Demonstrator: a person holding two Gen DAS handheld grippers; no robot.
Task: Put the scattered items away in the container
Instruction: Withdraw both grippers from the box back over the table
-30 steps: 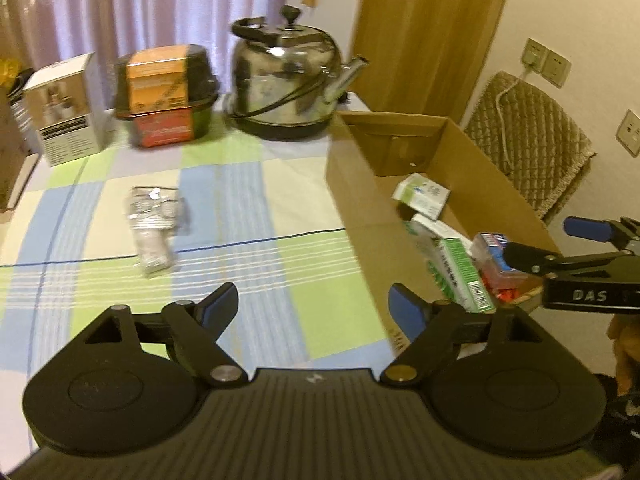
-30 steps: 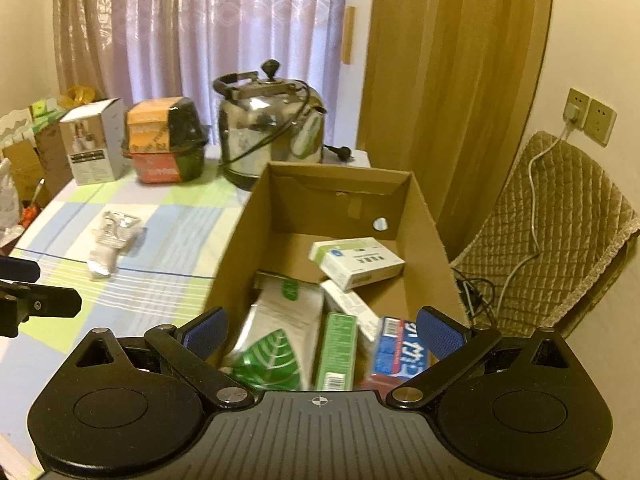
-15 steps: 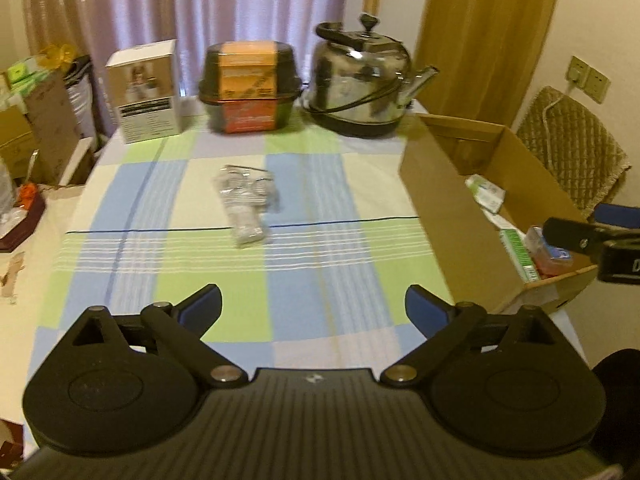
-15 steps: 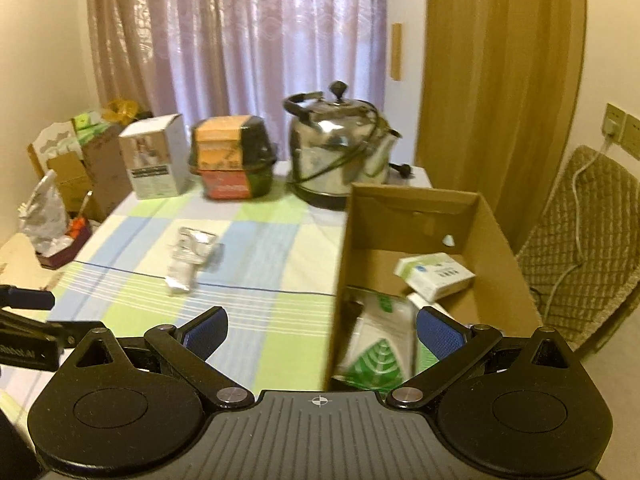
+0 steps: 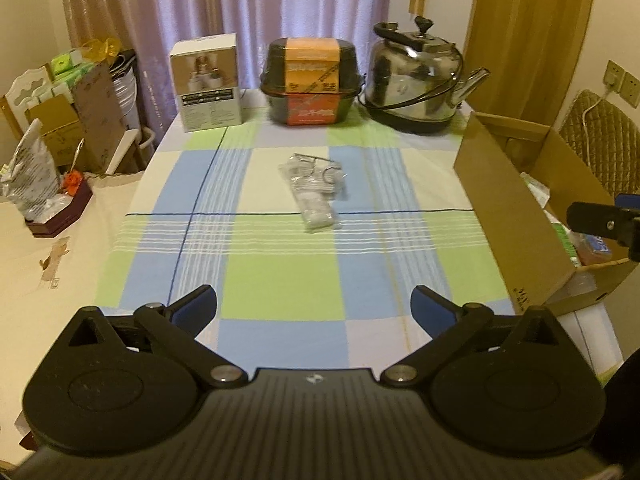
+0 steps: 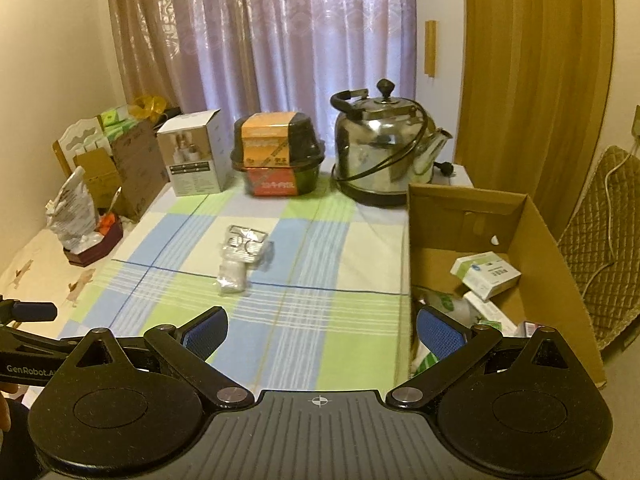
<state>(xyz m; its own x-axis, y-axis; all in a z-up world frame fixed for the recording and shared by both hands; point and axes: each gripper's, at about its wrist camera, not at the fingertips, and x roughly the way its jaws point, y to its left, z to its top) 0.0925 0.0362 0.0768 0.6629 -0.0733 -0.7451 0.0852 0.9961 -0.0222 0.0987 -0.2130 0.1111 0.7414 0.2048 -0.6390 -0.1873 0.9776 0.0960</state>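
Both grippers agape — left gripper (image 5: 313,307); right gripper (image 6: 322,330).

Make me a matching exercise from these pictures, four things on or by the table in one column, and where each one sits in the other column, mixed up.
Things:
1. clear plastic packet
2. steel kettle
3. white carton
4. green and white box

Places:
A. inside the cardboard box
B. far edge of the tablecloth, on the left, near the curtain
C. middle of the tablecloth, alone
D. far edge of the tablecloth, on the right, nearest the cardboard box

Pairs: 1-C, 2-D, 3-B, 4-A
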